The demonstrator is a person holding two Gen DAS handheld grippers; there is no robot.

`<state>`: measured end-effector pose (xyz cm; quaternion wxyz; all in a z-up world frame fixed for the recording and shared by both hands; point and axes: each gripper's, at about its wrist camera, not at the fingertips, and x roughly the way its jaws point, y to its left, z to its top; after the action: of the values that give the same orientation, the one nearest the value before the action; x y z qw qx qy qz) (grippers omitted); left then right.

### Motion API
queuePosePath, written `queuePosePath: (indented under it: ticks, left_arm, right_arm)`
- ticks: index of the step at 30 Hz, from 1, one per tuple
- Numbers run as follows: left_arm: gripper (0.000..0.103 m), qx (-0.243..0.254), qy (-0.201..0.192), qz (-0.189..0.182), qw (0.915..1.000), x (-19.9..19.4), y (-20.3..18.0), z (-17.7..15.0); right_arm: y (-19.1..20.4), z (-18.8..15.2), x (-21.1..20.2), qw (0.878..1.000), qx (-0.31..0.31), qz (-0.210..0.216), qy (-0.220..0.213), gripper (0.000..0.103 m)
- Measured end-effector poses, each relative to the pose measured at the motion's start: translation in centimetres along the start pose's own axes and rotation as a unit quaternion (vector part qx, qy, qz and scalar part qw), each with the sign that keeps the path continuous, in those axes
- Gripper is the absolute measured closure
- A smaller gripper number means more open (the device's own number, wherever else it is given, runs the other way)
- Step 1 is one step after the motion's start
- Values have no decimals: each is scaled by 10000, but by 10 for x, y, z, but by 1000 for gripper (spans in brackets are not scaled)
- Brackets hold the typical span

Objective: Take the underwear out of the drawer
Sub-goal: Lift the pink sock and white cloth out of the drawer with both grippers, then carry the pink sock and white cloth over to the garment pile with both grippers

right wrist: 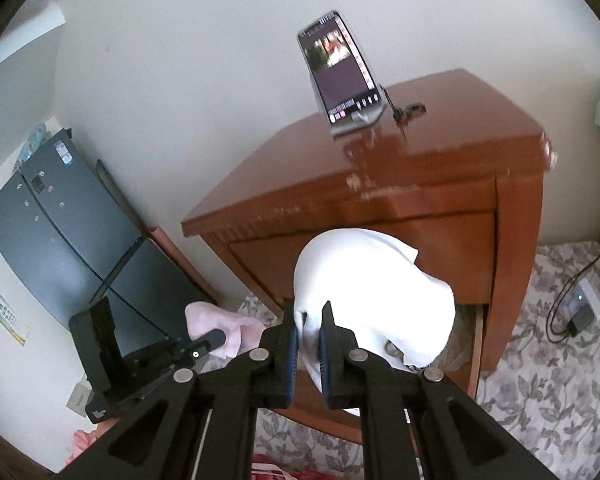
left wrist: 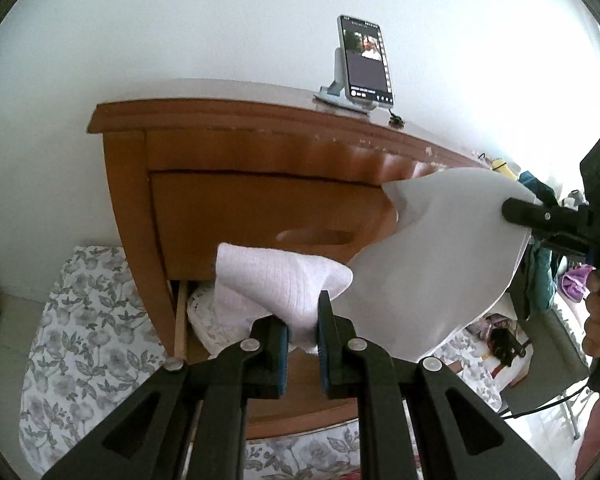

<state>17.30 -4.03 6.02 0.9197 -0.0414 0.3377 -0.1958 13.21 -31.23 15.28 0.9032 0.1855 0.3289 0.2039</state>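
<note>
Both fingers (left wrist: 303, 330) (right wrist: 309, 334) pinch white underwear (left wrist: 278, 280) (right wrist: 364, 280) — phone (left wrist: 366, 62) on dresser (left wrist: 236, 152).

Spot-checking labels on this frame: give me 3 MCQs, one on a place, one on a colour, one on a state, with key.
1. Where does the phone on its stand sit?
A. on top of the wooden nightstand
B. inside the drawer
C. on the floral cover

2. What colour is the smooth garment in the right tool?
A. black
B. white
C. red

3. What is the state of the left tool?
A. wide open, empty
B. lying on the nightstand
C. shut on a ribbed white cloth

Key: 1 A, the stand rests on the glossy top. 2 B, the fabric reads plain white in both views. 3 C, its pads pinch the cloth above the open bottom drawer.
</note>
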Motion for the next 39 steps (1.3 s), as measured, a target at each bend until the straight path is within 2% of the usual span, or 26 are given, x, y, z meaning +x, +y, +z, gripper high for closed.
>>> queuePosePath:
  ticks: [5, 15, 23, 30, 39]
  left_arm:
    - [91, -9, -87, 22, 10000, -15, -1, 6]
    - [91, -178, -110, 41, 9998, -37, 2, 12]
    - [91, -301, -174, 36, 9994, -51, 3, 16]
    - [91, -132, -352, -3, 9993, -77, -9, 15]
    - [91, 206, -452, -34, 9988, -124, -39, -3]
  right_arm:
    - [12, 11, -18, 9999, -51, 18, -151, 94]
    - [33, 37, -38, 9989, -99, -277, -358, 94]
    - [51, 51, -62, 9978, -170, -311, -564, 94]
    - [73, 45, -85, 9967, -466, -120, -654, 94]
    - [111, 16, -128, 9921, -1100, 17, -607, 94]
